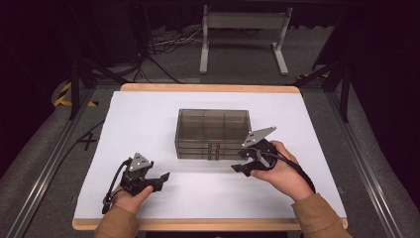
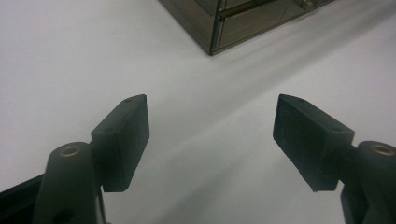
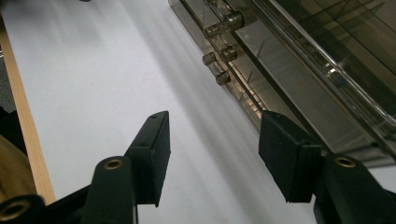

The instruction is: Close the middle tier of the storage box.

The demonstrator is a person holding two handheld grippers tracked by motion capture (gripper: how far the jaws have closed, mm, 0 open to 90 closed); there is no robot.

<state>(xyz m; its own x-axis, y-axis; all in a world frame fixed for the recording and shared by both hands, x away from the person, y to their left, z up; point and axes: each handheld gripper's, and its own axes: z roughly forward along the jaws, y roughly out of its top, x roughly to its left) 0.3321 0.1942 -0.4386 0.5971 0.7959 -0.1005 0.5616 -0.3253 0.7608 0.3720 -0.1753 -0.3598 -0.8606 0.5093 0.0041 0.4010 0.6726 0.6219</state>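
A smoky translucent plastic drawer box (image 1: 212, 133) stands in the middle of the white table (image 1: 148, 119), with small knobs (image 3: 219, 51) on its front drawers. My right gripper (image 1: 241, 161) is open and empty, held just in front of the box's right front corner; one of its jaws lies close beside the box's front face (image 3: 280, 88). My left gripper (image 1: 161, 181) is open and empty near the table's front left, well apart from the box, whose corner (image 2: 212, 35) appears far ahead between the jaws.
The table's wooden front edge (image 1: 208, 224) runs just behind both hands. A white metal frame (image 1: 242, 34) and cables lie on the floor beyond the table. Metal rails flank the table on both sides.
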